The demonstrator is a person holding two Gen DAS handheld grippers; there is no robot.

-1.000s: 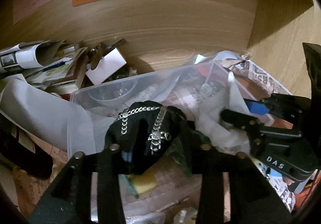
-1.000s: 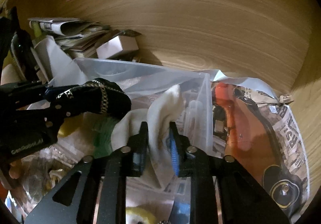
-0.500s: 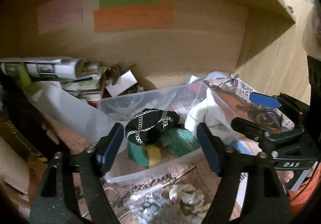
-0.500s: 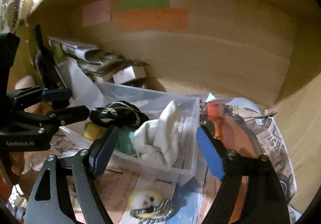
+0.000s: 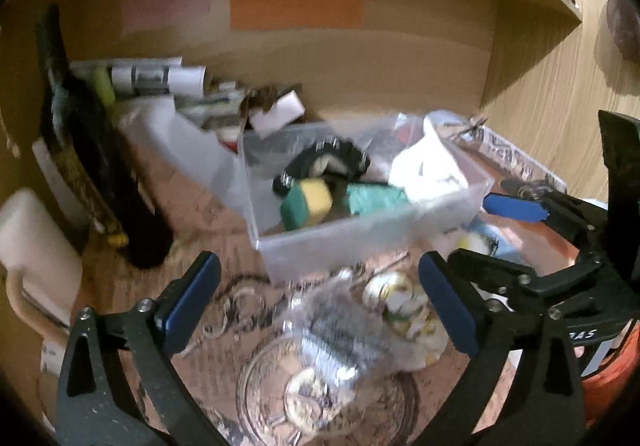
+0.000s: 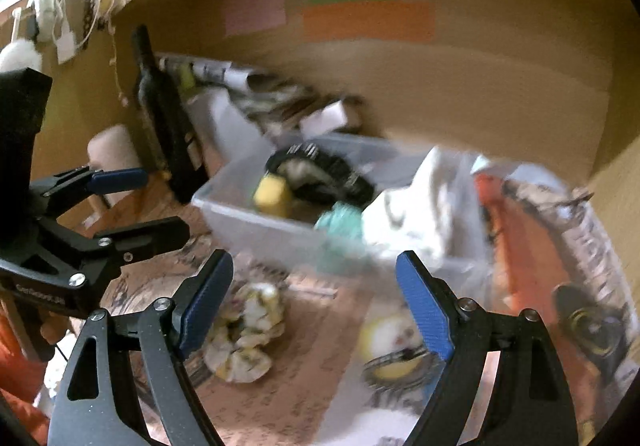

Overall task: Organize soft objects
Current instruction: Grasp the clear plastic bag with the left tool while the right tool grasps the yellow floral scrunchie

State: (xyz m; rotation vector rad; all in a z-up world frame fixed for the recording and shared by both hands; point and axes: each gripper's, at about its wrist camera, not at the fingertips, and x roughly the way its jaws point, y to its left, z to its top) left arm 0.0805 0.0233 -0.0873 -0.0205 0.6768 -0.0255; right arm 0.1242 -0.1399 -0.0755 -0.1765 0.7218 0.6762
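A clear plastic bin (image 5: 360, 238) (image 6: 240, 214) holds a black chain-trimmed cloth (image 5: 324, 162) (image 6: 320, 170), a green and yellow sponge (image 5: 308, 202) (image 6: 272, 194), a teal cloth (image 5: 376, 198) (image 6: 340, 222) and a white cloth (image 5: 428, 166) (image 6: 416, 206). My left gripper (image 5: 316, 302) is open and empty, in front of the bin. My right gripper (image 6: 316, 302) is open and empty, also in front of the bin. A yellow-white scrunchie (image 5: 404, 310) (image 6: 244, 330) lies on the table near both.
A dark bottle (image 5: 100, 166) (image 6: 164, 118) stands at the left. Rolled newspapers (image 5: 156, 78) and a small white box (image 5: 276, 114) lie behind the bin. A round metal piece (image 5: 324, 390) and a crinkled clear wrapper lie in front. A wooden wall rises at the right.
Both grippers opened, letting go of the black cloth and the white cloth in the bin, then drew back from it. The scrunchie and metal piece came into view.
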